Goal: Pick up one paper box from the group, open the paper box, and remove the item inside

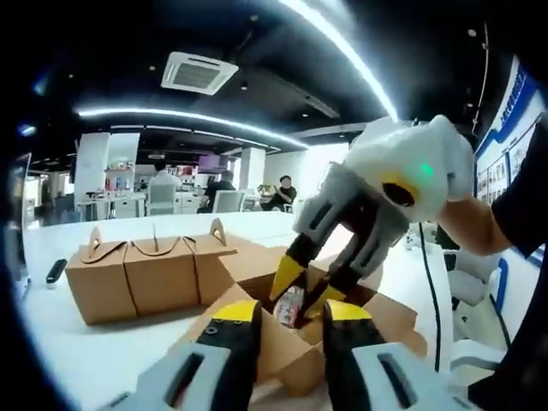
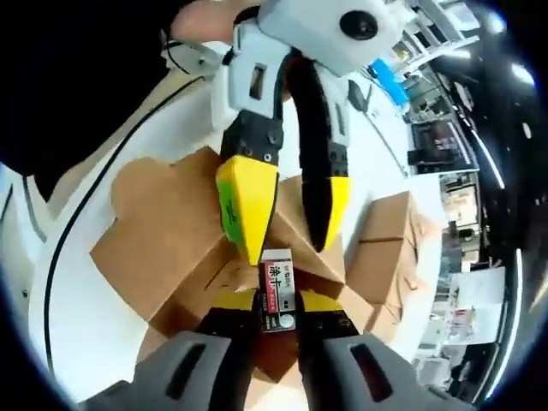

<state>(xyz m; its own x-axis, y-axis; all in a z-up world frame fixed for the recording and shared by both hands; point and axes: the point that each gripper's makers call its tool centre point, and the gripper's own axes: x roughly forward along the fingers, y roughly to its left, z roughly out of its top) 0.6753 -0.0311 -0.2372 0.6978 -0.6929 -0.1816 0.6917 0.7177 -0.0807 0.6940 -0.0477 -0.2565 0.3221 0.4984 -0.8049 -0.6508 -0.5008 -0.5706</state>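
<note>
The open box (image 1: 282,330) is sitting on the white desk (image 1: 77,351), flaps spread wide, just beside a row of closed boxes (image 1: 141,274) with curved handles. The right tool (image 2: 276,306) is gripping a small red-and-white packet (image 2: 276,287) between its yellow tips, holding it over the box's opening; the packet is sticking up past the tips. The left tool (image 1: 289,312) is resting its tips, slightly parted and holding nothing, on the box's near flap. A black cable (image 2: 64,240) is trailing across the desk.
</note>
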